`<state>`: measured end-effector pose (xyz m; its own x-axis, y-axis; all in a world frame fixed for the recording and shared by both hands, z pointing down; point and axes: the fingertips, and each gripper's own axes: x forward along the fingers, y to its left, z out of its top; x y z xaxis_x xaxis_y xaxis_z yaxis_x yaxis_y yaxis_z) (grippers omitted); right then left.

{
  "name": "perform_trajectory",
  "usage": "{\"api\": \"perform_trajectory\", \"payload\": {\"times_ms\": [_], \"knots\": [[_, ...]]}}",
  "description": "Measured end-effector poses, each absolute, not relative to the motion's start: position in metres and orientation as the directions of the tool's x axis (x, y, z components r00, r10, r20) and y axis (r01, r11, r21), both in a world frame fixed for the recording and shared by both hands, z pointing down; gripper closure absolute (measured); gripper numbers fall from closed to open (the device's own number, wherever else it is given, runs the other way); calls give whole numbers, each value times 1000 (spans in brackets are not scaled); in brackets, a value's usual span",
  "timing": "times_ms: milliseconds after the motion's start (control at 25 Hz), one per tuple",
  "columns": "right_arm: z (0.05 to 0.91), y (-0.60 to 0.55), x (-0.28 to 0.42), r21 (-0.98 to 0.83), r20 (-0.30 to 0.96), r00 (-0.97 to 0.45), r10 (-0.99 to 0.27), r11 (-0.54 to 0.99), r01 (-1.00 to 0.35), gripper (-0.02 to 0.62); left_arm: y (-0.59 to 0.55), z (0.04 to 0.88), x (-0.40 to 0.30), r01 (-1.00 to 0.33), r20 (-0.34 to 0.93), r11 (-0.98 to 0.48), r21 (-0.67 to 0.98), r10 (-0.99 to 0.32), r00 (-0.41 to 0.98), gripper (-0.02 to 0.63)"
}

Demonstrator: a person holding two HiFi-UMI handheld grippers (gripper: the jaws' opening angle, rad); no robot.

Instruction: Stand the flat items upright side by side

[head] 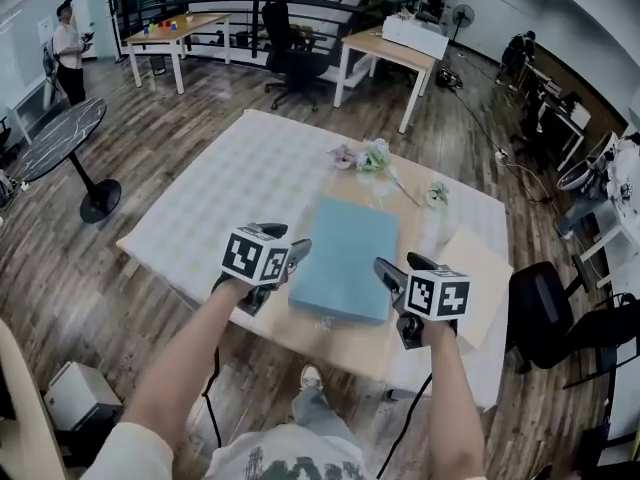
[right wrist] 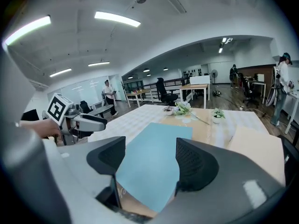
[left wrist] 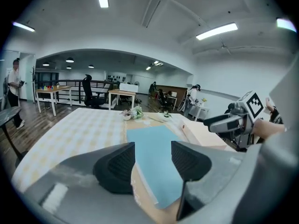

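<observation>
The left gripper [left wrist: 153,160] and right gripper [right wrist: 145,160] were held spread, empty. The light-blue board [head: 345,258] was judged stiff, light, best pinched by its side edges.

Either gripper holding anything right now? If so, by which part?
Nothing held. The left gripper and right gripper both have jaws apart, not touching the blue flat item that lies on the table.
</observation>
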<state>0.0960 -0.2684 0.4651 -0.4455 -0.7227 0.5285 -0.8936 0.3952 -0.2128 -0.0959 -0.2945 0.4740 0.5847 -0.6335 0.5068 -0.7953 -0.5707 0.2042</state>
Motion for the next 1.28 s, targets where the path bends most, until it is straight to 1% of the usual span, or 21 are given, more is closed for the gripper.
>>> {"api": "perform_trajectory", "payload": {"times_ms": [240,400,720,920,1120,1280], "knots": [[495,-322,107,-303,571,-480,-666,373,-877,255,-348,509,-83,-775,553,-572,269,-567,611,351],[522,-357,111,-327,631,-482,-608,355,-876,255,-382,534,-81,-777,589,-541,323,-528,612,351],[584,-393,129,-395,739,-463,-489,242,-886,222,-415,580,-66,-758,634,-491,429,-434,640,351],[612,-407,128,-469,755,-502,-421,188,-863,185,-431,606,-62,-754,662,-447,481,-379,647,351],[630,-414,125,-528,755,-541,-371,147,-837,184,-434,619,-51,-722,657,-398,566,-311,687,351],[638,-416,125,-550,748,-562,-354,144,-823,179,-436,624,-48,-712,662,-371,597,-273,698,351]]}}
